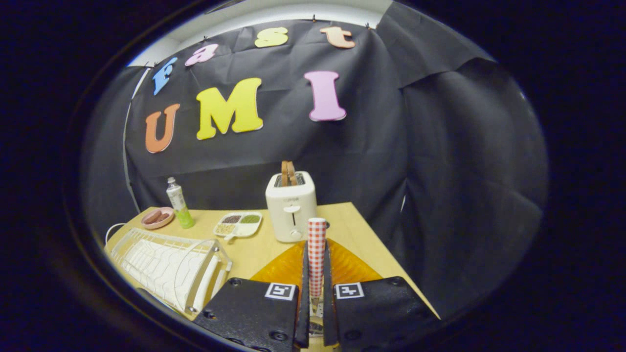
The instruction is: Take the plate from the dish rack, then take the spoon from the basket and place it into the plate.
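Wooden table (352, 222), tongs (316, 286) clamped on checkered spoon (316, 244) handle, orange plate (288, 266) just beneath

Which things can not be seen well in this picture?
- Spoon: the bowl end is hidden between the tongs, shut on its checked handle.
- Orange plate: near part covered by the tongs.
- Dish rack: near end cut off.
- Divided tray: contents too small.
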Motion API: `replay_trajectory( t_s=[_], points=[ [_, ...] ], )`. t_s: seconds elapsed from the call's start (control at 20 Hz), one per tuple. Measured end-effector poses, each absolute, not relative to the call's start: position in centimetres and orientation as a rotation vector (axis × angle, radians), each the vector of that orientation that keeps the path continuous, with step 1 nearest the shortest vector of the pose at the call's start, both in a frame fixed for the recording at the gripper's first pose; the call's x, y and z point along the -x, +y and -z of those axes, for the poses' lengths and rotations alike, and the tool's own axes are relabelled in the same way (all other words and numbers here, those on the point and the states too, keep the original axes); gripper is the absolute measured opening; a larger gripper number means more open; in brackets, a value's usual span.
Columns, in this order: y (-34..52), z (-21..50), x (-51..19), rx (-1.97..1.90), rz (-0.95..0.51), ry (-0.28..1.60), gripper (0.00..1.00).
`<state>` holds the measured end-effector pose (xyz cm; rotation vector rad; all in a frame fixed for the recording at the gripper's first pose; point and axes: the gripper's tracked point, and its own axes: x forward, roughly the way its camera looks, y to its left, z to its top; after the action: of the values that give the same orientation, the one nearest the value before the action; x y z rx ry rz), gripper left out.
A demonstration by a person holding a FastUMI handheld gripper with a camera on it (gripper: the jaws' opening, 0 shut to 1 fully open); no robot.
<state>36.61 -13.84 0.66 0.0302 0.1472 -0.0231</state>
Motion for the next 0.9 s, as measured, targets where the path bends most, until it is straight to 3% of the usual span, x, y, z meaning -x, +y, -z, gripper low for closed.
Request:
replay_trajectory(
  t_s=[0.4, 0.9],
  points=[
    [-10.2, -11.8, -25.9, -0.145, -0.066, 0.011, 0.16],
    [-2.1, -19.5, -11.8, -0.054, -0.138, -0.147, 0.16]
  ],
)
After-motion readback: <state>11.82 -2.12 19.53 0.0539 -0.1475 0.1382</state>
